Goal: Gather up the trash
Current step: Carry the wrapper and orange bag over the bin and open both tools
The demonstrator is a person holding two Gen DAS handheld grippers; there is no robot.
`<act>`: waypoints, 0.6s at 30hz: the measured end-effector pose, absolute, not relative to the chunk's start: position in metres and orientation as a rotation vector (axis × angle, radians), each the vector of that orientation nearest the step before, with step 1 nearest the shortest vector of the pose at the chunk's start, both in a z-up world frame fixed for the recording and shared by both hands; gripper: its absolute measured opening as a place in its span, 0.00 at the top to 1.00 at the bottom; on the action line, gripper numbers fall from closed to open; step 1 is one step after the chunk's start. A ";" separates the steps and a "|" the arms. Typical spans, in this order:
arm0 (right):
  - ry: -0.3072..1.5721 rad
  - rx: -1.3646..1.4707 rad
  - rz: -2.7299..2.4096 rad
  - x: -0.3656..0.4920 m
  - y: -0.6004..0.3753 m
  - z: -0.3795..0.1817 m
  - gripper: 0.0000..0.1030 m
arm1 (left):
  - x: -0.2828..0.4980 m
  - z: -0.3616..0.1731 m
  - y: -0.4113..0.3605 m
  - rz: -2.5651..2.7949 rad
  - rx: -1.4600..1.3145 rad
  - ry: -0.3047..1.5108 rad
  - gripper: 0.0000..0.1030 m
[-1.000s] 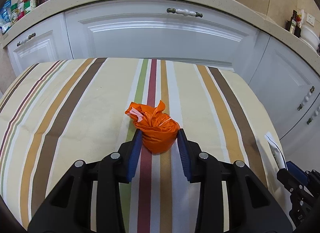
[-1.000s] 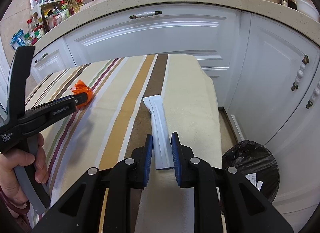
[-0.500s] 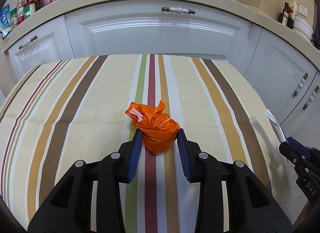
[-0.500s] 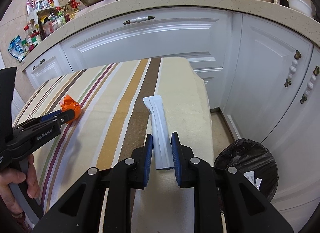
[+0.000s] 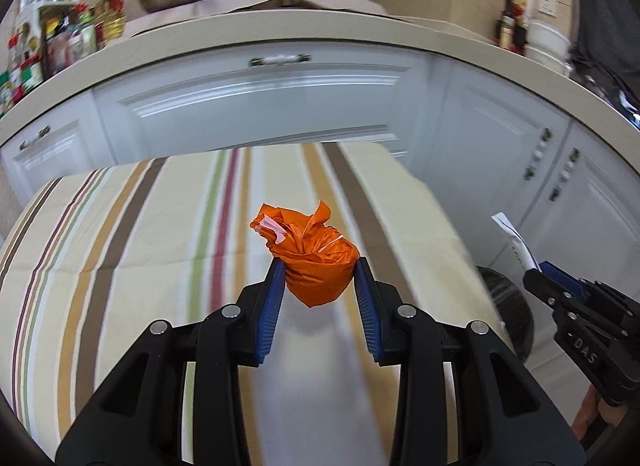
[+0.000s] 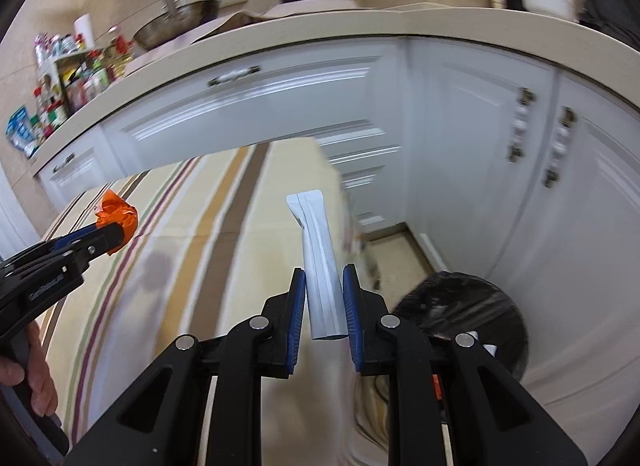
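Both grippers clamped: left gripper orange wad, right gripper white sachet.

Each hand-held gripper is a matte black plastic frame with triangular cut-outs, silver round screw heads at the joints, ribbed blue pads and white lettering.

The bench wears a cream cloth striped lengthwise in brown, tan, green and dark red, its right edge hanging down toward the floor. Its surface is blurred, and nothing can be made out lying directly on it. On the floor just right of it stands a black-lined bin.
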State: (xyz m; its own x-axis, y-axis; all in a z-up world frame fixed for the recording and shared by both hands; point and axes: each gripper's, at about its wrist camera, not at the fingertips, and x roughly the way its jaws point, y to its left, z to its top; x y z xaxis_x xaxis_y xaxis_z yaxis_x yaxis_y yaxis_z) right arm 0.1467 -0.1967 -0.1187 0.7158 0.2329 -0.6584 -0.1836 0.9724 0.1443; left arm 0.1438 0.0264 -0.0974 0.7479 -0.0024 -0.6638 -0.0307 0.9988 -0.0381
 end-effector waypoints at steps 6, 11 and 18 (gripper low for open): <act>0.721 0.113 0.102 0.131 -0.256 -0.119 0.80 | 0.136 -0.093 -0.043 -0.123 0.015 0.723 0.67; 0.727 0.145 -0.010 0.118 -0.303 -0.129 0.80 | 0.138 -0.103 -0.102 -0.229 0.073 0.743 0.66; 0.734 0.179 -0.096 0.116 -0.347 -0.142 0.80 | 0.151 -0.116 -0.165 -0.308 0.117 0.753 0.66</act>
State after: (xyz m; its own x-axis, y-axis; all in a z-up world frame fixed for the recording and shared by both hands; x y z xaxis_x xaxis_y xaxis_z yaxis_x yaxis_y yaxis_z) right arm 0.1165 -0.3467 -0.1424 0.7389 -0.0247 -0.6734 0.1496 0.9804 0.1282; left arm 0.1514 -0.1652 -0.1162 0.6872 -0.2325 -0.6882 0.3157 0.9488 -0.0053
